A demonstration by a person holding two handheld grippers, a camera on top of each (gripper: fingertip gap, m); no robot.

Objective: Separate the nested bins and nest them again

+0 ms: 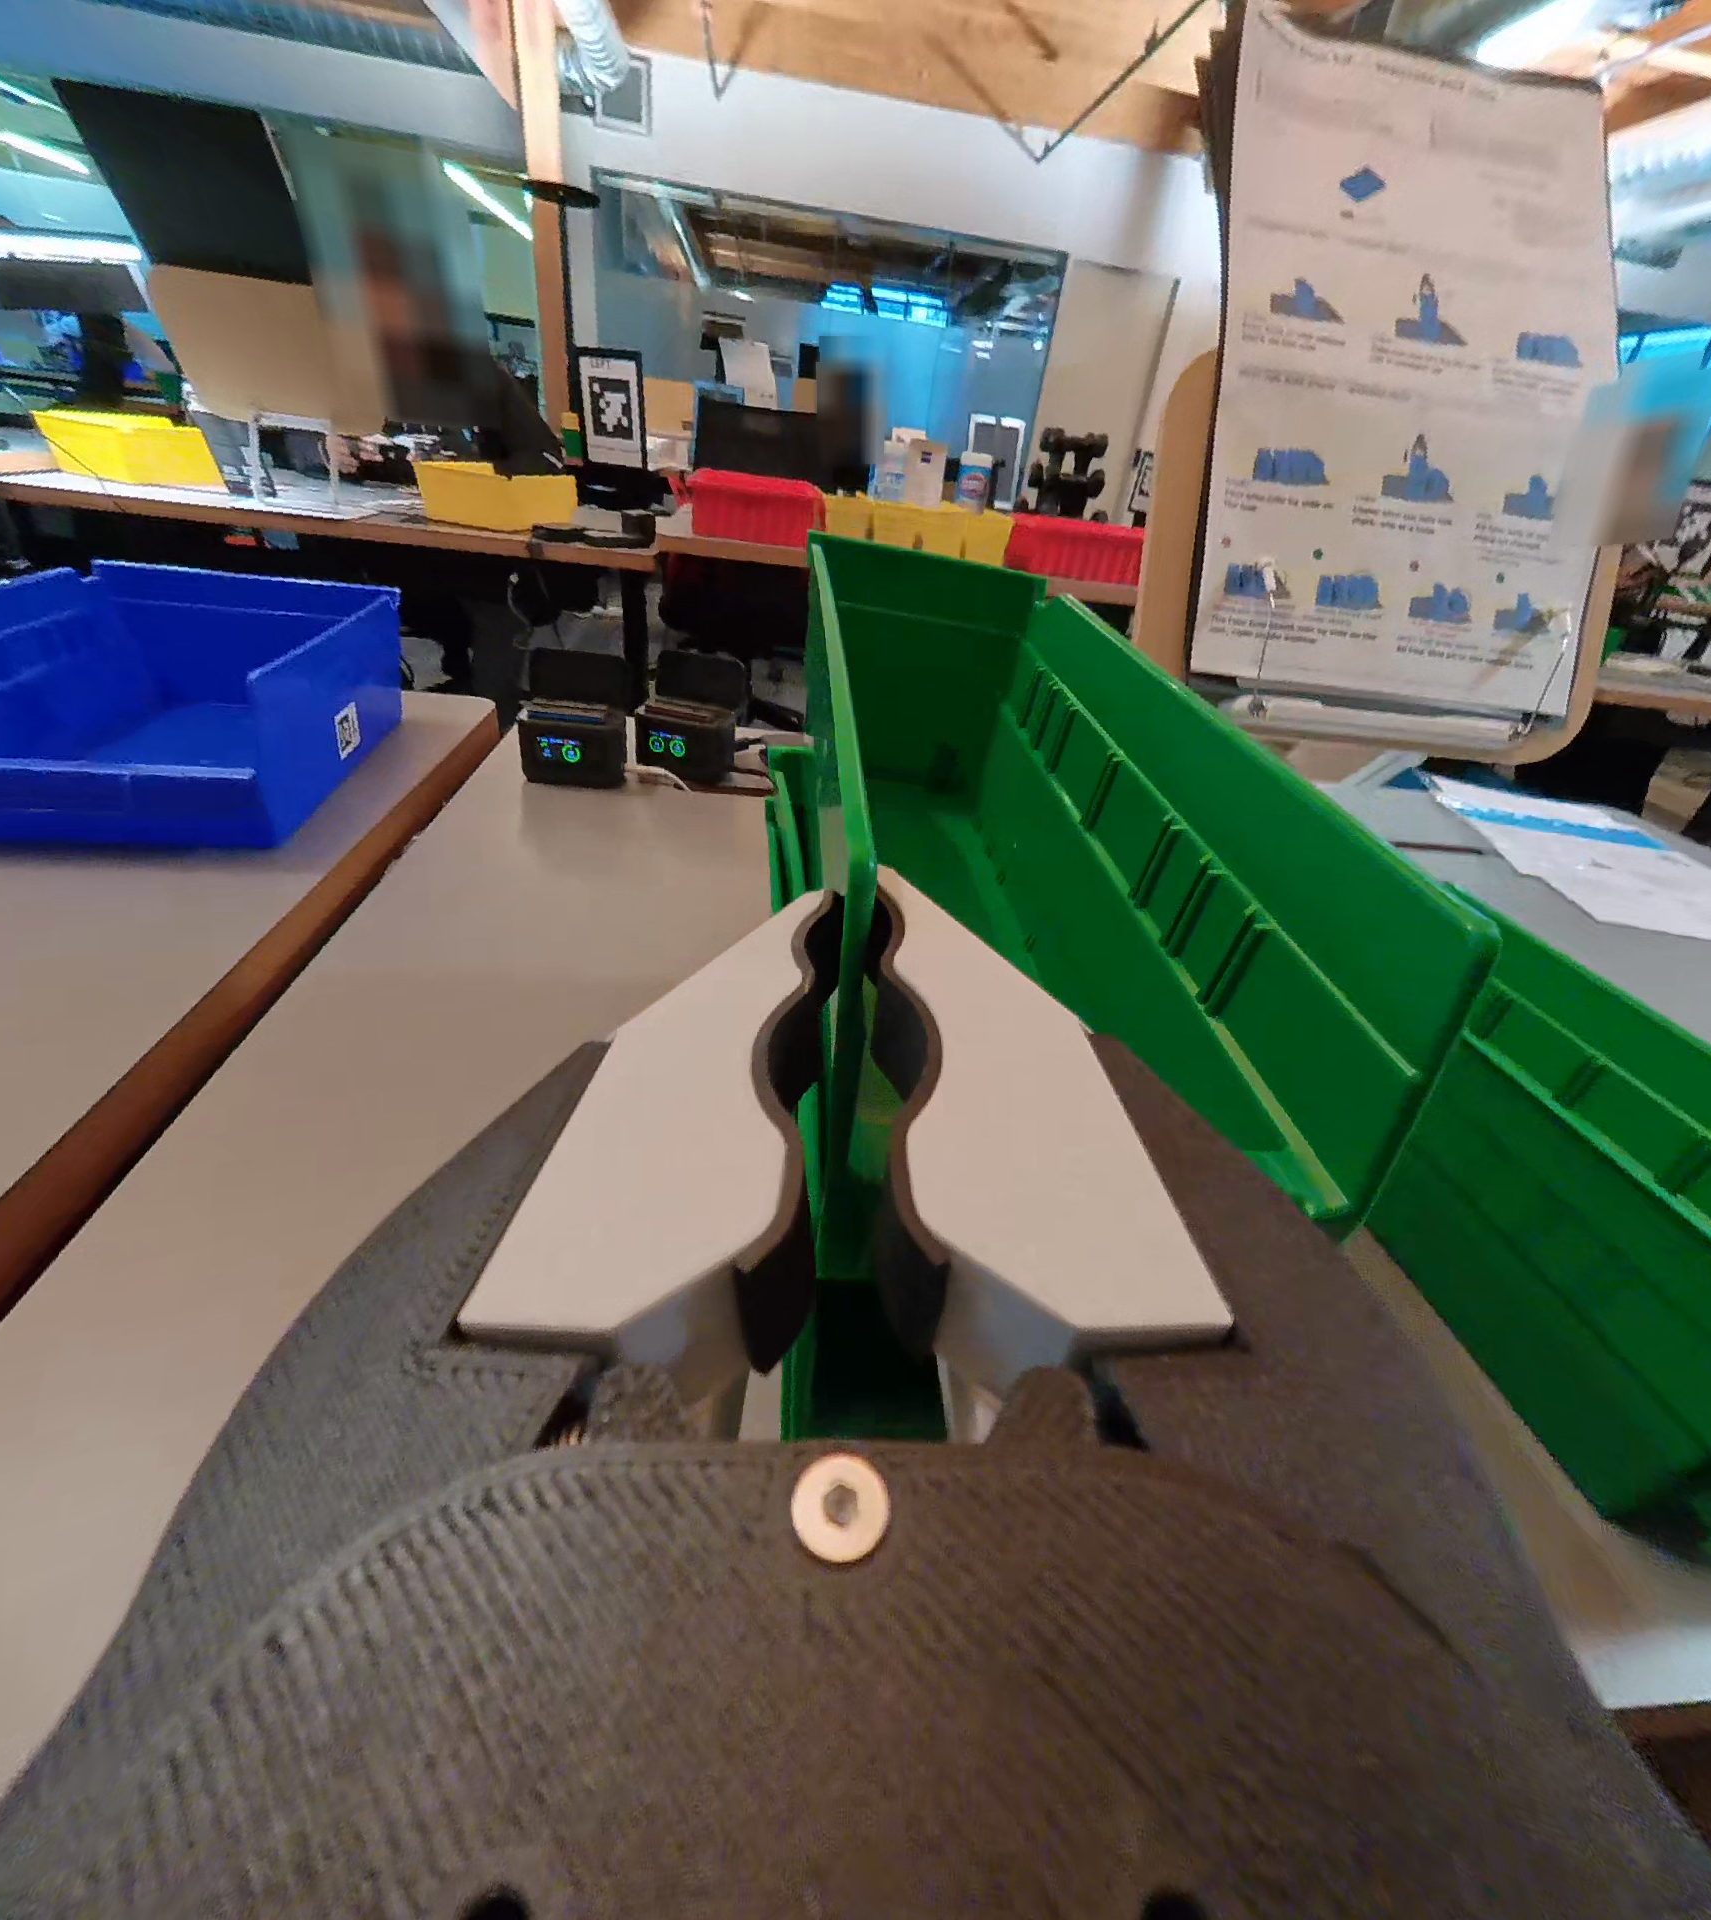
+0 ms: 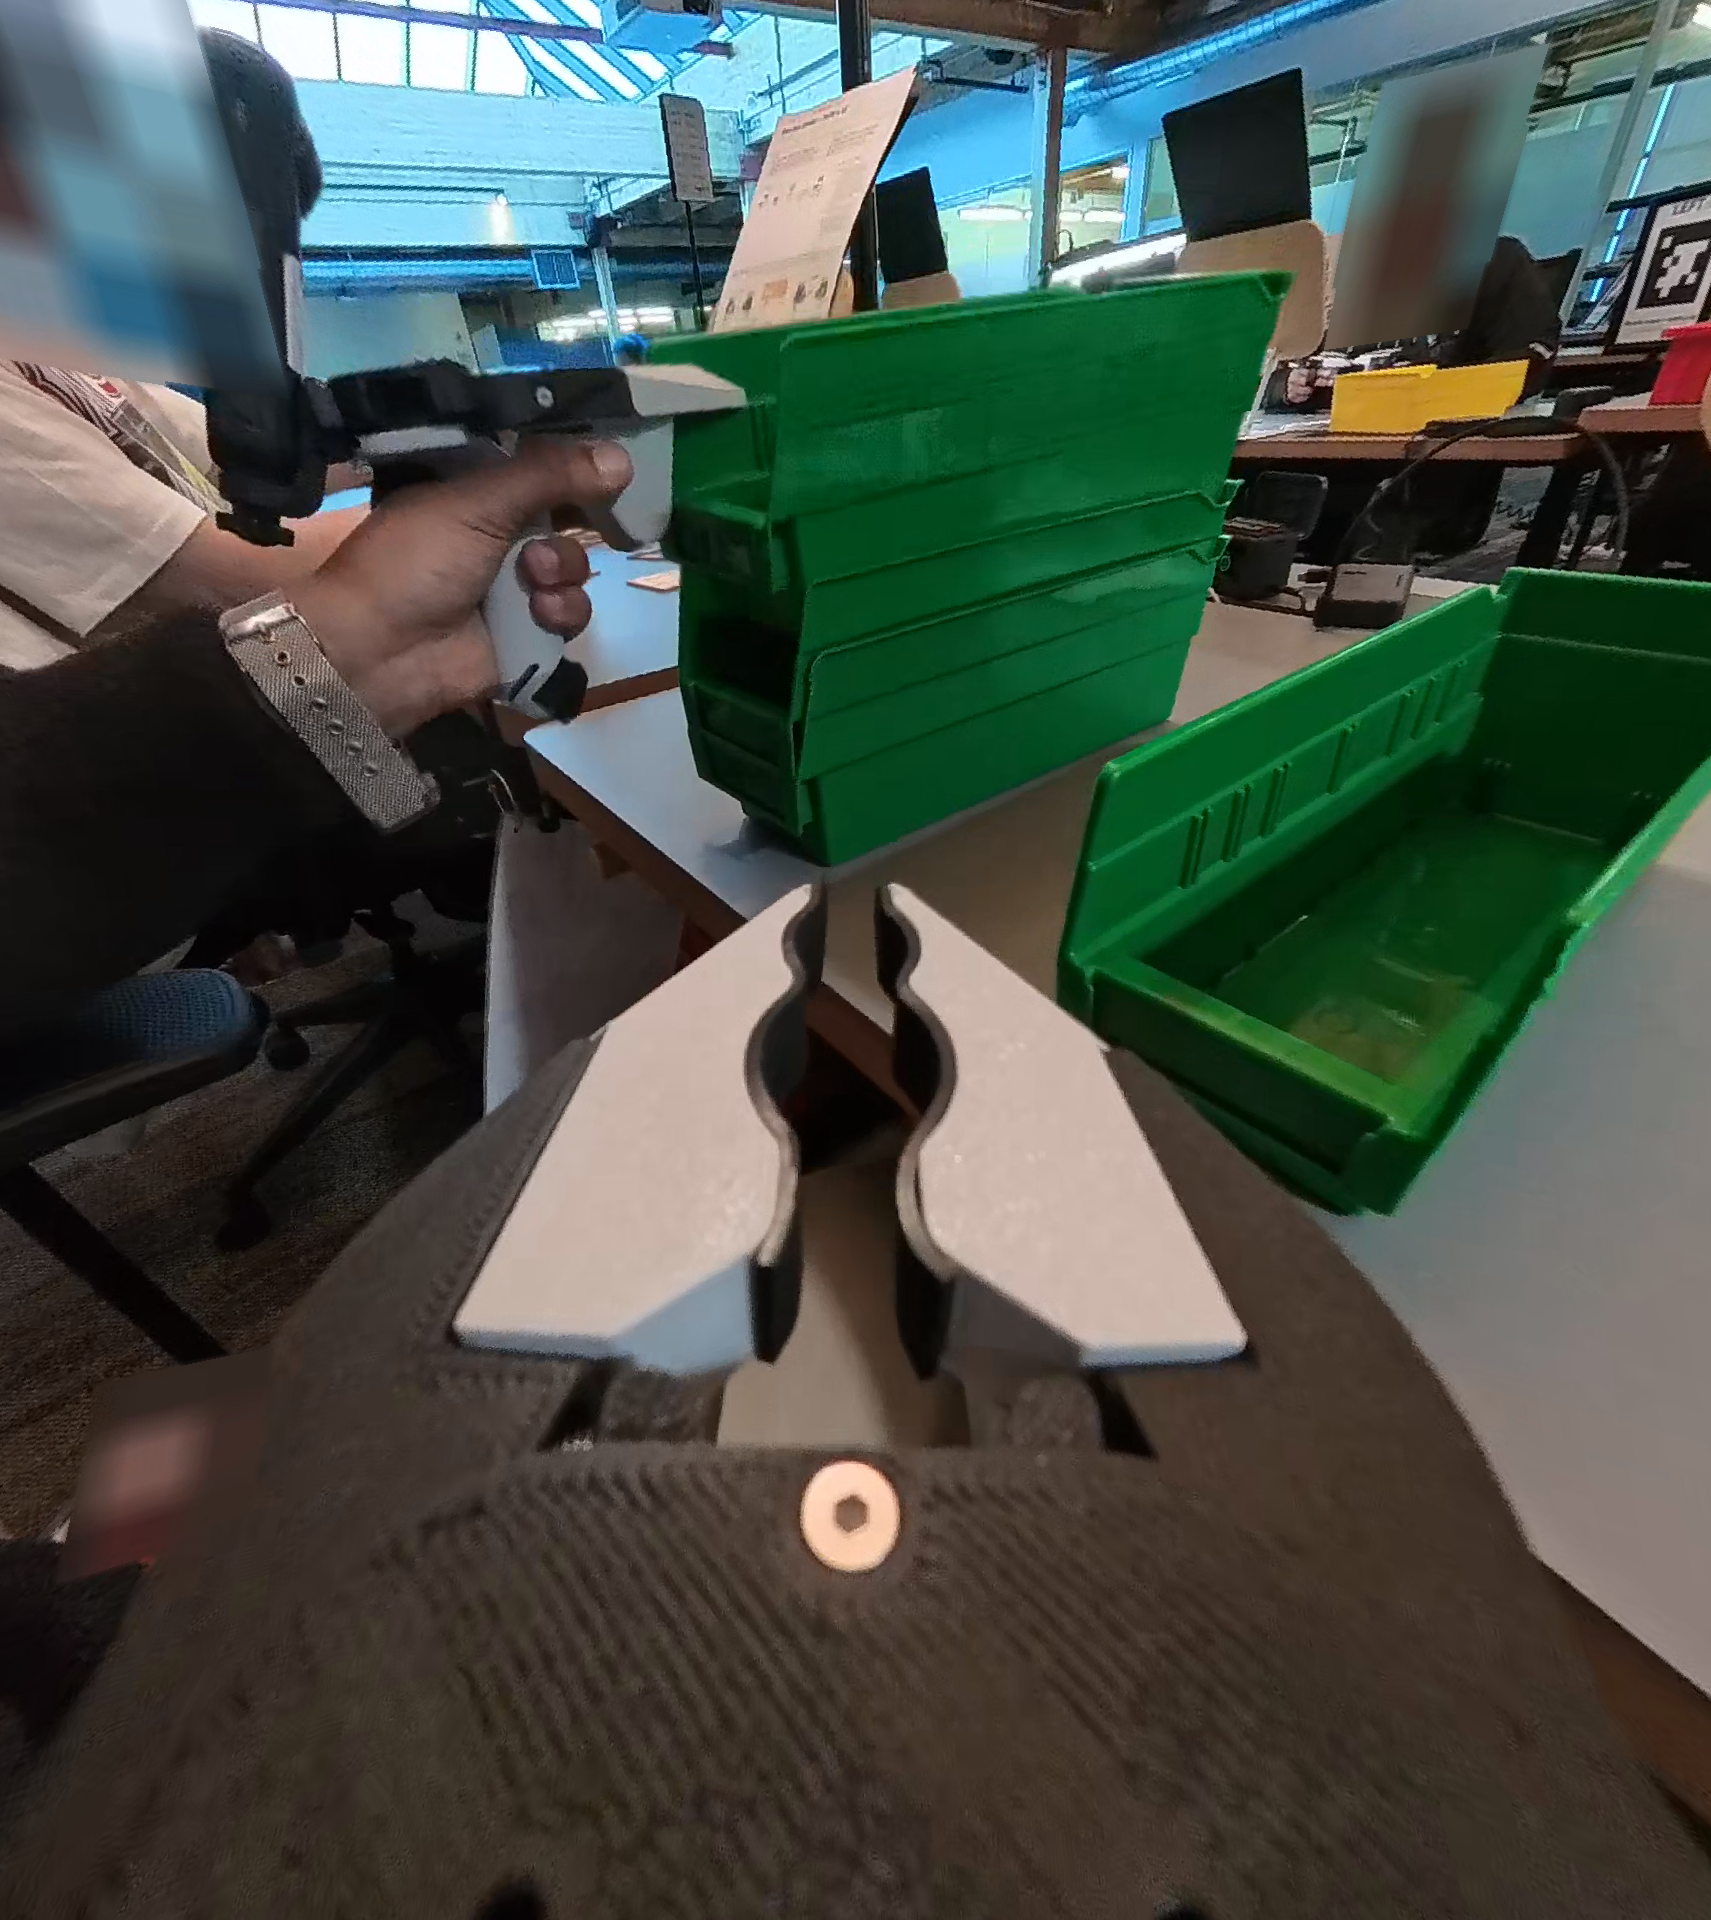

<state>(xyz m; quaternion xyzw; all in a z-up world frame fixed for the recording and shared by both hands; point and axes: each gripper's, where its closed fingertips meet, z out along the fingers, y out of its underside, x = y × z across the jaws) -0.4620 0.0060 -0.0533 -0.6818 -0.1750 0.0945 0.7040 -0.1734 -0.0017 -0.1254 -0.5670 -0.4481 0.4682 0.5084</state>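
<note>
1. Our left gripper (image 1: 856,909) pinches the thin side wall of the top bin (image 1: 1142,883), its grey wedge fingers (image 1: 685,1122) with black wavy pads pressed against the green plastic.
2. That bin is tilted, lifted partly out of the stack (image 2: 955,665) of nested green bins, all glossy moulded plastic with ribbed walls and a low front lip.
3. The stack sits on the smooth grey table (image 2: 643,790) near its corner.
4. Our right gripper (image 2: 849,914) holds nothing, its fingers a narrow gap apart above the table edge.
5. A single green bin (image 2: 1350,935) lies just right of the stack, apart from it.
6. A blue bin (image 1: 134,707) rests on the neighbouring table, well apart.
</note>
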